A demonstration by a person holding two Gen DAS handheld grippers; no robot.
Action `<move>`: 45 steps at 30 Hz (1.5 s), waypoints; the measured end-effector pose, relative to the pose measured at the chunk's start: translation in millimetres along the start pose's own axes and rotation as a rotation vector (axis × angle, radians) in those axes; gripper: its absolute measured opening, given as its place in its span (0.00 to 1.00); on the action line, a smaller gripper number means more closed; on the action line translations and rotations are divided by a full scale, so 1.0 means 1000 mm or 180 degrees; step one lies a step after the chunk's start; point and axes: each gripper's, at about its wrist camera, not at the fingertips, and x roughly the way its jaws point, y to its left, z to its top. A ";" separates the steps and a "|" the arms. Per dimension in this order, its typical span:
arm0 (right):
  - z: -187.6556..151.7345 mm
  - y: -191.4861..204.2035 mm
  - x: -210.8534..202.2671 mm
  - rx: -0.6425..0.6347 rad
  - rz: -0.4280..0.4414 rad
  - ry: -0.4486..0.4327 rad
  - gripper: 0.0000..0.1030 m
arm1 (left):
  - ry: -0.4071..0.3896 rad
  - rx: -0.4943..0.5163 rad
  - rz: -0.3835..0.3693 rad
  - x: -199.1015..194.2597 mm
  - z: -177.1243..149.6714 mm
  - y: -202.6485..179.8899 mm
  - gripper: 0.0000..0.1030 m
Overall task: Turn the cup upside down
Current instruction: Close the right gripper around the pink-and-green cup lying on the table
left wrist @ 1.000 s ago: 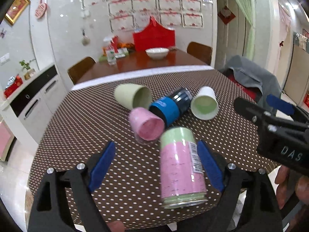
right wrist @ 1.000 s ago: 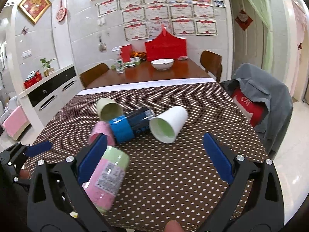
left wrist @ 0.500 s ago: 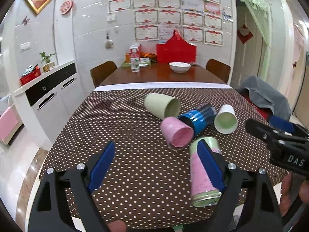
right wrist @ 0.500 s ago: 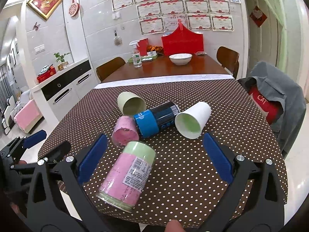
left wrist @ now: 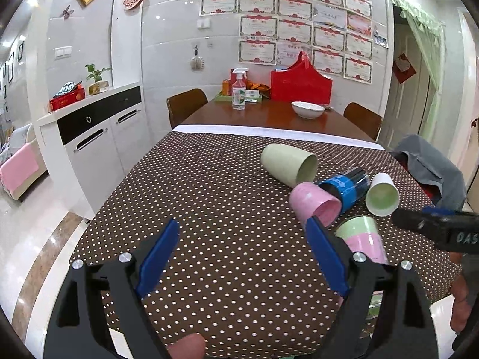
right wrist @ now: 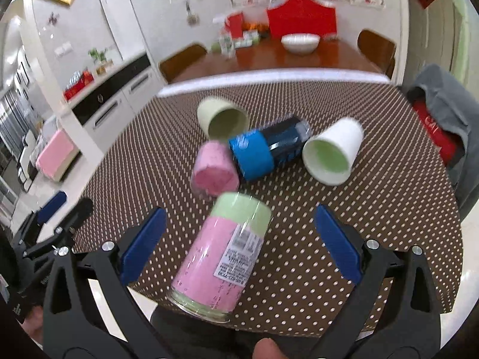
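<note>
Both grippers open; left gripper (left wrist: pixel 242 257) swung left off pink-green cup (right wrist: pixel 221 257).

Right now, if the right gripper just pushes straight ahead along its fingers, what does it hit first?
Likely the pink-and-green cup, lying on its side between the open fingers of the right gripper. The pink cup lies beyond it. Depth is uncertain, since the frame is blurred.
</note>
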 end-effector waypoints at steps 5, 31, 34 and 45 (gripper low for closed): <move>-0.004 0.009 0.028 0.0077 0.0002 0.0321 0.94 | 0.0006 -0.0078 0.0010 0.002 -0.004 0.008 0.83; 0.005 0.004 0.112 0.0593 0.0116 0.1233 0.88 | 0.0134 -0.0139 0.0037 0.011 -0.020 0.017 0.83; 0.006 0.004 0.118 0.0544 0.0112 0.1274 0.71 | 0.0137 -0.0119 0.0046 0.010 -0.021 0.016 0.83; 0.008 -0.012 0.103 0.0582 0.0336 0.1170 0.70 | 0.0128 -0.0070 0.0044 0.007 -0.020 0.010 0.83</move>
